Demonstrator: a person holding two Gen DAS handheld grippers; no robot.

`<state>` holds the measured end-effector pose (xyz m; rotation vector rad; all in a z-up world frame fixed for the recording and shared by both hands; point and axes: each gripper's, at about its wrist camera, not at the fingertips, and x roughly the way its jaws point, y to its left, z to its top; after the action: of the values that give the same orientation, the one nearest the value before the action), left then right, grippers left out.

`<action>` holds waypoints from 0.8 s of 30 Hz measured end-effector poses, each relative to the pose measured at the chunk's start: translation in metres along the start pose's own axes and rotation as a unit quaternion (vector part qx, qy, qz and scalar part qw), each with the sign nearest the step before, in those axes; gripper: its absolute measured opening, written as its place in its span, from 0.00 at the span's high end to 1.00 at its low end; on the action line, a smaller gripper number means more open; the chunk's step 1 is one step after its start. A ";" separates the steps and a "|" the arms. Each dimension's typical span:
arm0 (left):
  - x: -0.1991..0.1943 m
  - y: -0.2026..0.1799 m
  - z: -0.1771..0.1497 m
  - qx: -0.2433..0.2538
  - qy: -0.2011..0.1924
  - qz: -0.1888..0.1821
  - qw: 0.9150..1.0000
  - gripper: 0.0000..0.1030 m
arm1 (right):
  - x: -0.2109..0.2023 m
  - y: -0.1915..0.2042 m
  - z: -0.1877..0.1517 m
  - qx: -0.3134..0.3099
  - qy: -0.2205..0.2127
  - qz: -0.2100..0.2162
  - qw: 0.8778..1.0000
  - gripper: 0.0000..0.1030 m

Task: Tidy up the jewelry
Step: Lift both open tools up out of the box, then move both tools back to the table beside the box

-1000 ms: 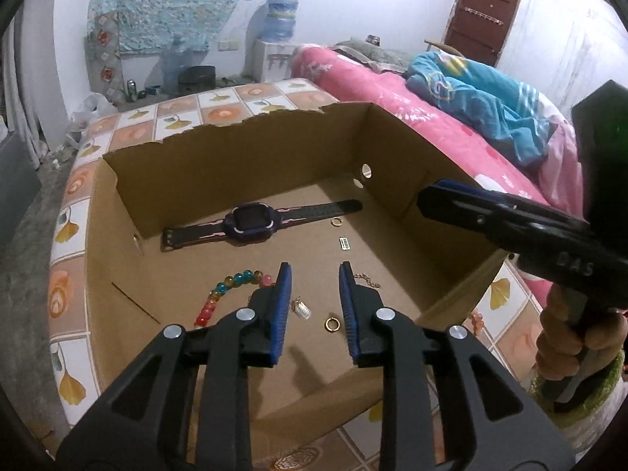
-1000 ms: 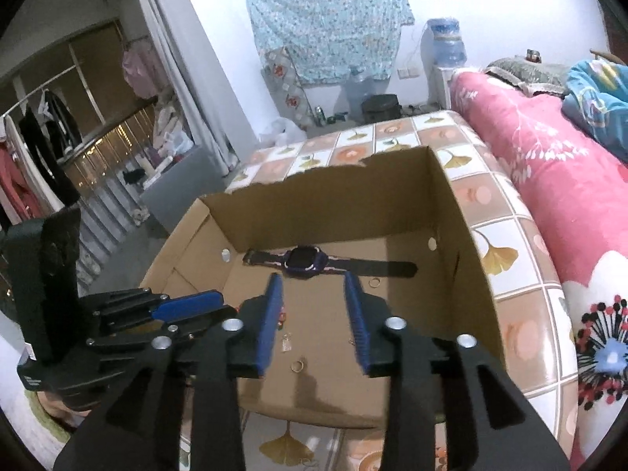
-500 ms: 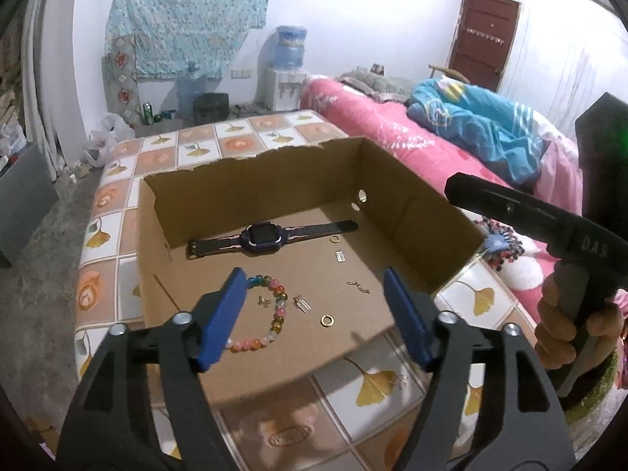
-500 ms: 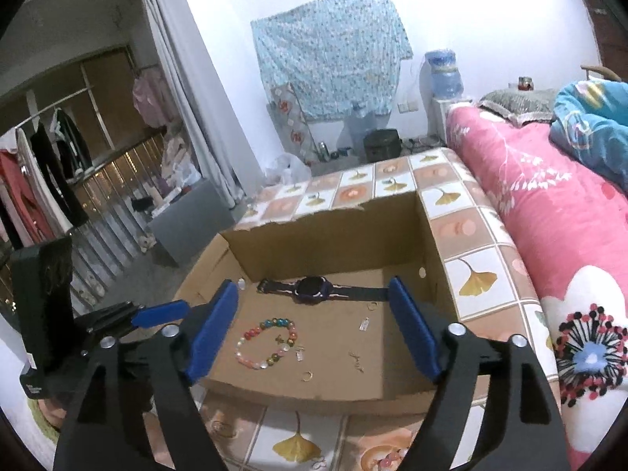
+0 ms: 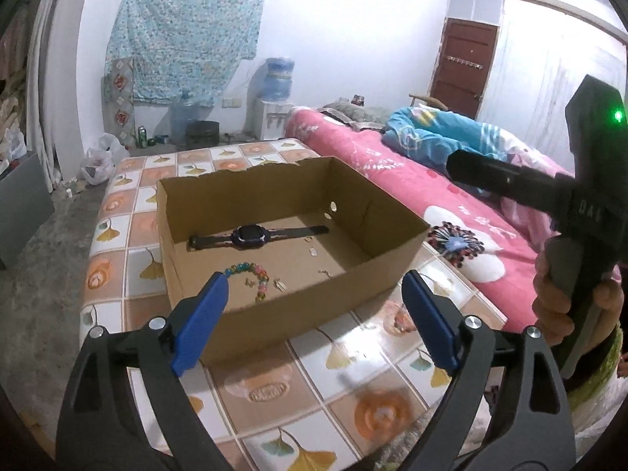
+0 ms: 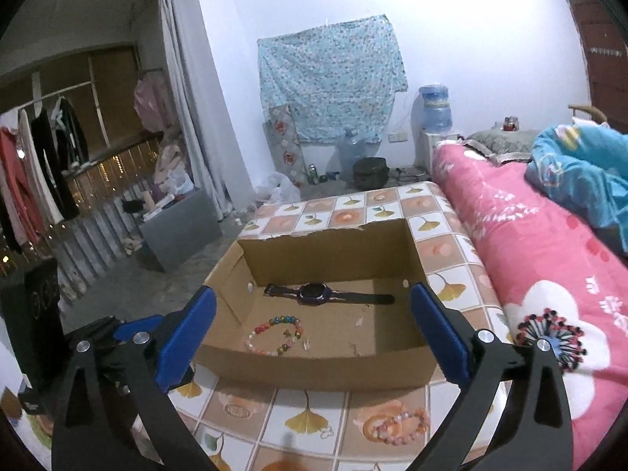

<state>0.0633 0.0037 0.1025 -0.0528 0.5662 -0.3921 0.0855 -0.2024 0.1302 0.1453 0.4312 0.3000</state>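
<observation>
Now both grippers hang above the tiled mat (image 6: 314, 412), short of the box (image 6: 325, 365). Left gripper (image 5: 314, 314): jaws spread wide, just been opening, nothing between them. Right gripper (image 6: 314, 331): same, spread wide, just been opening, empty. In the box: watch (image 6: 314, 292) along the far wall, bead bracelet (image 6: 274, 333) nearer, small pieces beside it. A second bracelet (image 6: 400, 426) lies on the mat outside the box.
</observation>
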 end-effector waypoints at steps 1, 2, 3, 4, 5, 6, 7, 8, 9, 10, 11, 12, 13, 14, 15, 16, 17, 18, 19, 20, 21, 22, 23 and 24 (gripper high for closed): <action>-0.003 0.000 -0.004 -0.003 -0.002 -0.003 1.000 0.14 | -0.004 0.003 -0.001 -0.003 0.002 -0.005 1.000 0.07; -0.006 0.001 -0.010 -0.005 -0.002 -0.006 1.000 0.13 | -0.007 0.007 -0.002 -0.009 0.006 -0.017 1.000 0.07; -0.007 0.002 -0.014 -0.007 -0.001 -0.008 1.000 0.13 | -0.011 0.010 -0.003 -0.013 0.007 -0.028 1.000 0.07; -0.008 0.002 -0.019 -0.009 0.001 -0.010 1.000 0.13 | -0.015 0.013 -0.004 -0.018 0.006 -0.036 0.999 0.07; -0.008 0.003 -0.024 -0.011 0.004 -0.012 1.000 0.13 | -0.018 0.017 -0.007 -0.026 0.006 -0.046 0.999 0.07; -0.008 0.003 -0.030 -0.013 0.008 -0.014 1.000 0.13 | -0.020 0.019 -0.008 -0.034 0.009 -0.059 0.998 0.07; -0.009 0.005 -0.035 -0.015 0.010 -0.015 1.000 0.13 | -0.022 0.021 -0.010 -0.041 0.013 -0.075 0.996 0.07; -0.008 0.004 -0.040 -0.017 0.012 -0.017 1.000 0.13 | -0.023 0.024 -0.013 -0.056 0.020 -0.100 0.993 0.07; -0.007 0.005 -0.046 -0.020 0.016 -0.019 0.999 0.13 | -0.025 0.027 -0.016 -0.065 0.023 -0.110 0.991 0.07; -0.006 0.005 -0.051 -0.021 0.019 -0.020 0.999 0.13 | -0.026 0.028 -0.018 -0.077 0.027 -0.122 0.989 0.07; -0.004 0.006 -0.056 -0.022 0.023 -0.020 0.999 0.13 | -0.026 0.028 -0.021 -0.092 0.031 -0.136 0.986 0.07; -0.002 0.006 -0.059 -0.023 0.027 -0.018 0.999 0.13 | -0.027 0.027 -0.022 -0.101 0.033 -0.147 0.983 0.07; 0.000 0.006 -0.062 -0.024 0.031 -0.017 0.999 0.12 | -0.028 0.025 -0.024 -0.106 0.035 -0.158 0.981 0.07; 0.004 0.006 -0.066 -0.024 0.038 -0.015 0.999 0.12 | -0.030 0.022 -0.025 -0.105 0.038 -0.162 0.980 0.07; 0.008 0.005 -0.069 -0.021 0.042 -0.012 0.999 0.12 | -0.030 0.018 -0.025 -0.102 0.042 -0.164 0.980 0.07; 0.011 0.005 -0.072 -0.019 0.045 -0.008 0.999 0.12 | -0.031 0.013 -0.027 -0.096 0.047 -0.165 0.981 0.07; 0.015 0.004 -0.075 -0.016 0.050 -0.001 0.999 0.12 | -0.032 0.005 -0.030 -0.085 0.054 -0.164 0.981 0.07; 0.019 0.002 -0.078 -0.013 0.055 0.004 0.998 0.12 | -0.033 -0.005 -0.033 -0.072 0.061 -0.160 0.983 0.07; 0.022 0.001 -0.080 -0.009 0.058 0.009 0.998 0.12 | -0.033 -0.011 -0.035 -0.065 0.064 -0.159 0.983 0.07; 0.026 0.000 -0.084 -0.004 0.061 0.014 0.998 0.12 | -0.035 -0.022 -0.040 -0.053 0.068 -0.158 0.984 0.07; 0.029 -0.002 -0.086 -0.002 0.065 0.017 0.998 0.12 | -0.035 -0.031 -0.045 -0.043 0.070 -0.161 0.984 0.07; 0.031 -0.002 -0.089 0.000 0.068 0.019 0.998 0.12 | -0.037 -0.039 -0.052 -0.034 0.072 -0.168 0.983 0.07; 0.033 -0.003 -0.090 0.002 0.071 0.021 0.997 0.12 | -0.039 -0.050 -0.061 -0.022 0.076 -0.176 0.981 0.07; 0.036 -0.005 -0.093 0.006 0.076 0.025 0.997 0.12 | -0.040 -0.057 -0.067 -0.014 0.078 -0.178 0.981 0.07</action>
<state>0.0401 -0.0086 0.0063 0.0034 0.7129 -0.3532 0.0359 -0.2638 0.0738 0.0159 0.5976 -0.0355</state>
